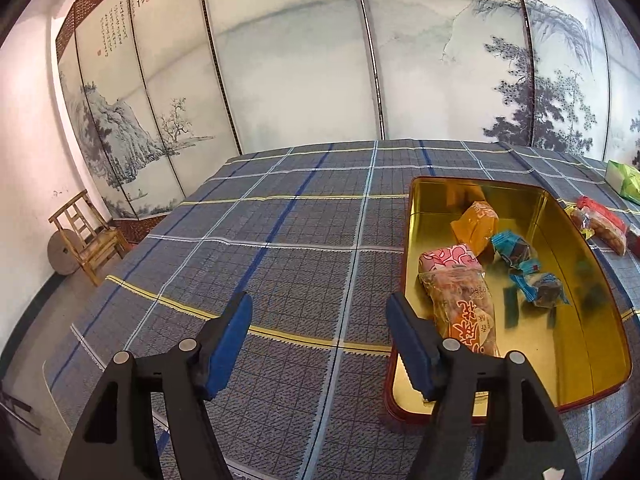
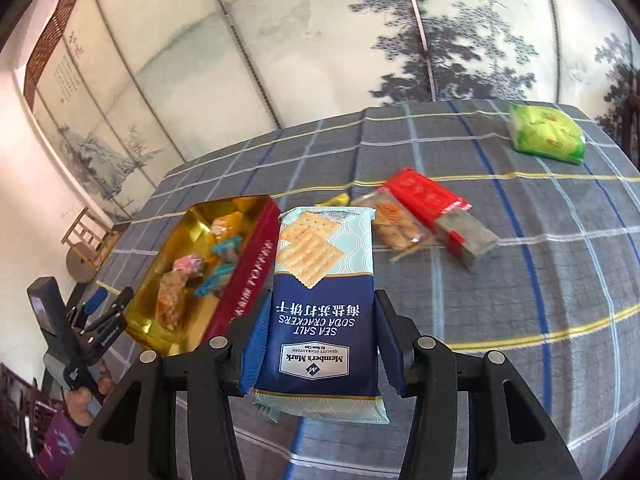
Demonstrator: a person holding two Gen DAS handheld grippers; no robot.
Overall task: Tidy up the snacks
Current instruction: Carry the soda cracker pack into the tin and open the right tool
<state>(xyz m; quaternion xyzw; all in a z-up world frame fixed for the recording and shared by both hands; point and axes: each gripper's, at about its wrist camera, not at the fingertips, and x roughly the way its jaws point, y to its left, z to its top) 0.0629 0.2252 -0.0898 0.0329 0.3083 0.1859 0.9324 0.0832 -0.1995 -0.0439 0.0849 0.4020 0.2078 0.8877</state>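
A gold-lined tin (image 1: 568,360) with a red outer wall (image 2: 248,280) holds an orange packet (image 1: 476,224), a pink packet (image 1: 448,260), a clear packet (image 1: 468,312) and blue sweets (image 1: 540,284). My left gripper (image 1: 320,316) is open and empty, just left of the tin's near corner. My right gripper (image 2: 320,312) is shut on a blue sea salt soda crackers pack (image 2: 324,292), held above the table to the right of the tin. The left gripper also shows in the right wrist view (image 2: 100,312).
On the checked tablecloth (image 1: 280,280) right of the tin lie a clear biscuit packet (image 2: 396,220), a red packet (image 2: 432,204), a small yellow sweet (image 2: 336,201) and a green packet (image 2: 548,134). A painted screen stands behind. A wooden chair (image 1: 86,236) stands at left.
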